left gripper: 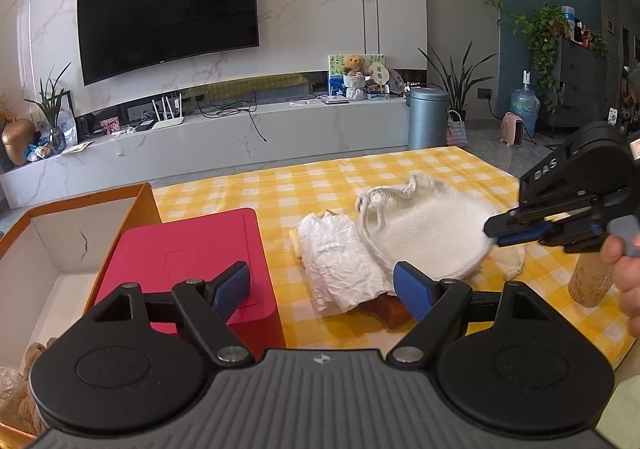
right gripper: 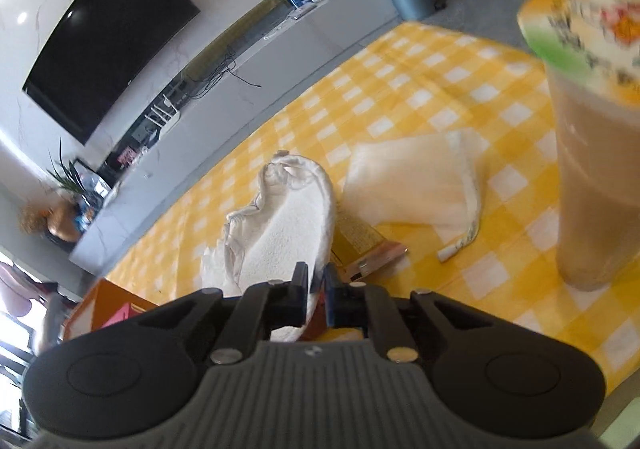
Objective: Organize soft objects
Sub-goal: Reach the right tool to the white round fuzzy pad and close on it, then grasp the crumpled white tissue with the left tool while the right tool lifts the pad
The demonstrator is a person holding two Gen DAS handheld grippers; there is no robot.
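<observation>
A white terry cloth piece [left gripper: 432, 237] with a gathered rim lies on the yellow checked tablecloth [left gripper: 320, 185]. My right gripper [left gripper: 494, 231] comes in from the right and is shut on its near edge. The right wrist view shows that edge pinched between the jaws of the right gripper [right gripper: 318, 281], the terry cloth piece [right gripper: 280, 237] stretching away from it. A crumpled white sheet [left gripper: 340, 261] lies beside the piece. My left gripper [left gripper: 322, 287] hovers open above it, holding nothing. A sheer white pouch [right gripper: 412, 185] lies further right.
An open orange cardboard box [left gripper: 60, 241] stands at the left with a red lid [left gripper: 192, 253] against it and something brown and plush [left gripper: 24, 401] inside. A sealed milk tea cup [right gripper: 600, 169] stands close on the right. A yellow tube [right gripper: 360, 241] lies beside the terry piece.
</observation>
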